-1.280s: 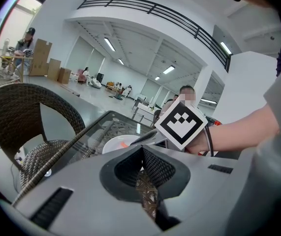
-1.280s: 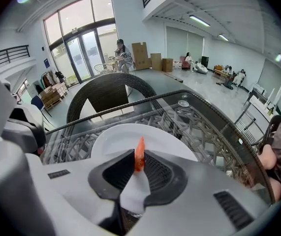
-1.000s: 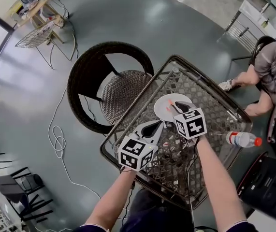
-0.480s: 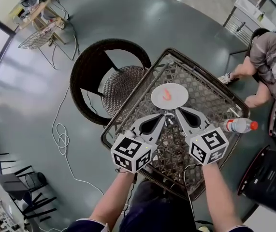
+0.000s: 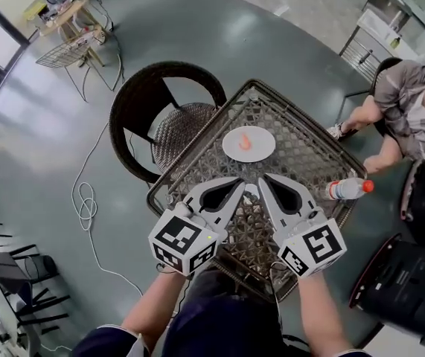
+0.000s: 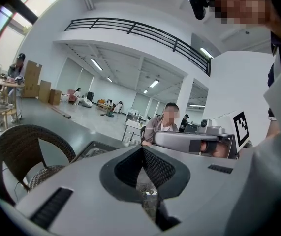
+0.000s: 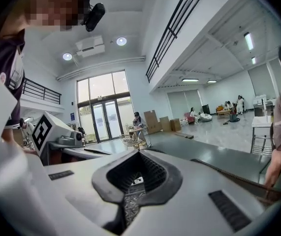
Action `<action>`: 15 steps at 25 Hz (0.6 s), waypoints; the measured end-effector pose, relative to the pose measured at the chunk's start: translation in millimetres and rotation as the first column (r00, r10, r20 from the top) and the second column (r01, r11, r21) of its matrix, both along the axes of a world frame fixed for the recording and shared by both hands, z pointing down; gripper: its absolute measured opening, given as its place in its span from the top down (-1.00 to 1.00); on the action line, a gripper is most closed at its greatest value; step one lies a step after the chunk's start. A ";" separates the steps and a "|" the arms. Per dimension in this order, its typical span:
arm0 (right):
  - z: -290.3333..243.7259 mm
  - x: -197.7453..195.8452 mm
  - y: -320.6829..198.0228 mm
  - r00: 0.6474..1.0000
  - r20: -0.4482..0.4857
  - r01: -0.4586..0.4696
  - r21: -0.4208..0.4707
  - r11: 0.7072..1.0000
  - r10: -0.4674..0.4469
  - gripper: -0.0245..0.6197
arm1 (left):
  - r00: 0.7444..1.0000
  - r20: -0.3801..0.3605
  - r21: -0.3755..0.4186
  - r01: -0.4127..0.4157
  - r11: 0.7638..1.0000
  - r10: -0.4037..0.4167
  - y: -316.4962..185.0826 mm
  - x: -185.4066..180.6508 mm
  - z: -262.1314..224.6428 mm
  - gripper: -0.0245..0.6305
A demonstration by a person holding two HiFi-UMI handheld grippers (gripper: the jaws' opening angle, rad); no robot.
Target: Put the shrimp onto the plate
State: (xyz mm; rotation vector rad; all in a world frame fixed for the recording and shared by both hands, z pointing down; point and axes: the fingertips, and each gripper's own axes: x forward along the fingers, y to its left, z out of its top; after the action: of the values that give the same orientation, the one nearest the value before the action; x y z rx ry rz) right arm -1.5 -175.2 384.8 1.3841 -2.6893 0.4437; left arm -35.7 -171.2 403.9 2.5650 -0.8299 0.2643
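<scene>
Shrimp (image 5: 245,141) is lying on the white plate (image 5: 263,149), which is sitting toward the far side of the lattice table (image 5: 309,158). Both grippers are hovering over the table's near side, apart from the plate. The left gripper (image 5: 237,185) is holding its jaws pressed together on nothing, and the right gripper (image 5: 266,180) is doing likewise. 1 water bottle (image 5: 346,189) is lying near the table's right edge, and 1 wicker chair (image 5: 160,117) is standing at its left

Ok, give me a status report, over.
Left gripper shut, empty; right gripper shut, empty. Shrimp lies on plate. Nothing in the way; bottle off to the right.
</scene>
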 end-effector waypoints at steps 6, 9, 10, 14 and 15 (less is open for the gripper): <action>-20.0 -4.0 4.4 1.000 0.003 -0.001 0.032 0.999 0.001 0.91 | 1.000 -0.003 0.034 0.017 0.999 -0.017 4.4 -10.5 -22.7 0.90; -27.0 -4.2 7.5 1.000 0.002 0.000 0.038 0.999 0.000 0.91 | 1.000 -0.010 0.042 0.024 0.999 -0.024 9.5 -11.5 -29.8 0.90; -28.7 -3.5 8.2 1.000 0.004 -0.002 0.041 0.999 0.002 0.91 | 1.000 -0.010 0.045 0.025 0.999 -0.024 10.3 -11.0 -31.3 0.90; -35.5 -1.3 13.6 1.000 0.008 -0.012 0.051 0.999 0.012 0.91 | 1.000 -0.015 0.057 0.020 0.998 -0.019 15.9 -8.3 -37.7 0.90; -36.9 -1.5 14.7 1.000 0.009 -0.014 0.052 0.999 0.013 0.91 | 1.000 -0.017 0.060 0.018 0.998 -0.017 17.2 -8.3 -39.5 0.90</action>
State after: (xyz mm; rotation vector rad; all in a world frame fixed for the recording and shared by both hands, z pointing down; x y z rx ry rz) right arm -3.0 -160.6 347.9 1.4176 -2.7185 0.3835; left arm -44.0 -154.0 364.4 2.6104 -0.8664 0.2154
